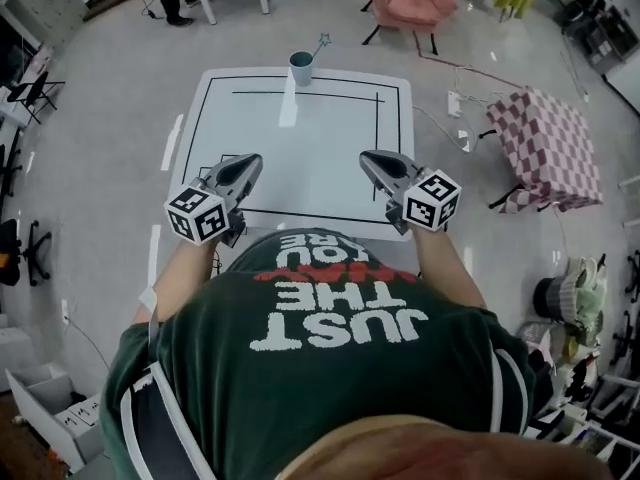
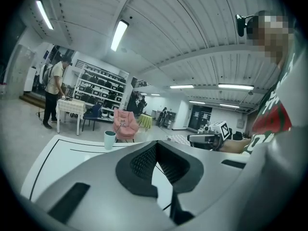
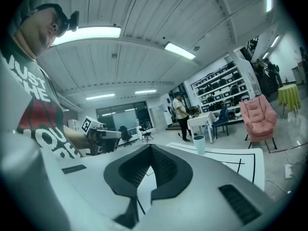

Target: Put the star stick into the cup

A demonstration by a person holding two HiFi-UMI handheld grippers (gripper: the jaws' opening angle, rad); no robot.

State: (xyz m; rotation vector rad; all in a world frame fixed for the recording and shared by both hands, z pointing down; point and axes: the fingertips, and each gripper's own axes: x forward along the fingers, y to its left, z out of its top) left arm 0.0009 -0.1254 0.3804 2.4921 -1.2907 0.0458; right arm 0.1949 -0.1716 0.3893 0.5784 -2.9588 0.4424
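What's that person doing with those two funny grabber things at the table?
A person in a dark green T-shirt stands at the near edge of a white table with black lines, with a grey two-jaw gripper in each hand. The left gripper and the right gripper both have their jaws shut, with nothing between them. At the table's far edge is a teal cup, and the thin star stick is already leaning in it. So the job looks done.

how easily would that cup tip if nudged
Probably easily: the cup looks tall, narrow and likely light. The star stick leaning out of it may pull it sideways. It stands near the far table edge, so a push could send it off.
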